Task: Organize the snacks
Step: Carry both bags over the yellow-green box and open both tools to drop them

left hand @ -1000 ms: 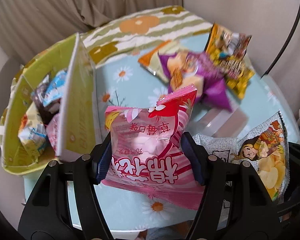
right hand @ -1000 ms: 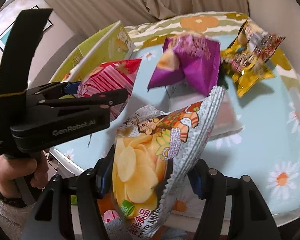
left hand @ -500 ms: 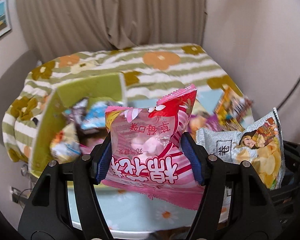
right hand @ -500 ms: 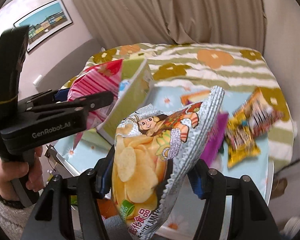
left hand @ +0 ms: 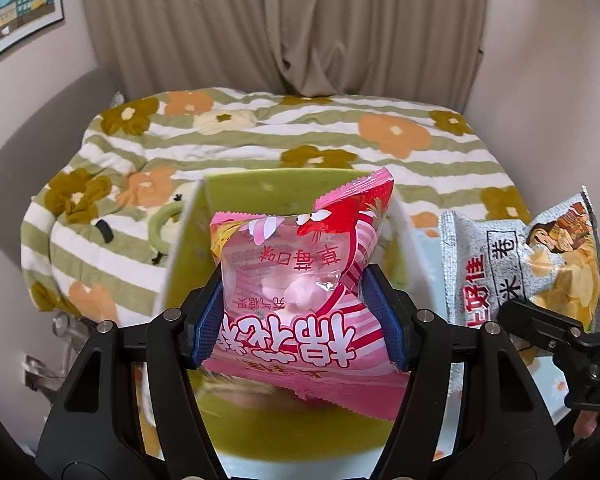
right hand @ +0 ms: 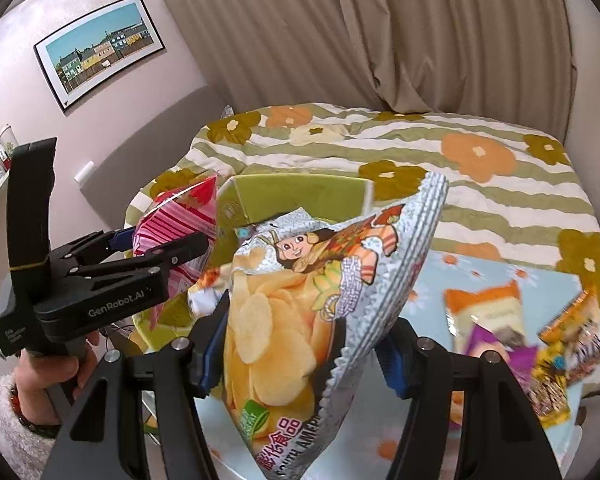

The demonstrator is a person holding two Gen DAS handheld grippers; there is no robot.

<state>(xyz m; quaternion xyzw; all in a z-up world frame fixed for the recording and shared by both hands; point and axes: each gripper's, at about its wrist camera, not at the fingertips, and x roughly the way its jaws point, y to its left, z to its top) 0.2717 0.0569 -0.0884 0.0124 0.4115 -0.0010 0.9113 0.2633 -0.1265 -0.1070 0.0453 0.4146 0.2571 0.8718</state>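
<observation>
Left wrist view: the left tool [left hand: 298, 314] clamps a pink bag [left hand: 300, 280] across its middle, blue pads pressing both sides so the puffy pack cannot slip.
Bag position: it hangs above the open green bin [left hand: 244, 188], seemingly lined up to be let go inside.
Right wrist view: the right tool [right hand: 300, 344] pinches a silver chip bag [right hand: 300, 304] the same way, at its waist, top corner tilted up to the right.
Chip bag position: in the air beside the bin, over the desk [right hand: 428, 296], probably next to go in.
Left hand [right hand: 56, 364]: grips its tool's handle, at the far left.
Still loose: an orange pack [right hand: 484, 308], a purple pack [right hand: 504, 344] and a yellow pack [right hand: 572, 344], blurred, lie on the desk.
Background: a flowered bed [left hand: 260, 128] and a curtain [left hand: 284, 24].
</observation>
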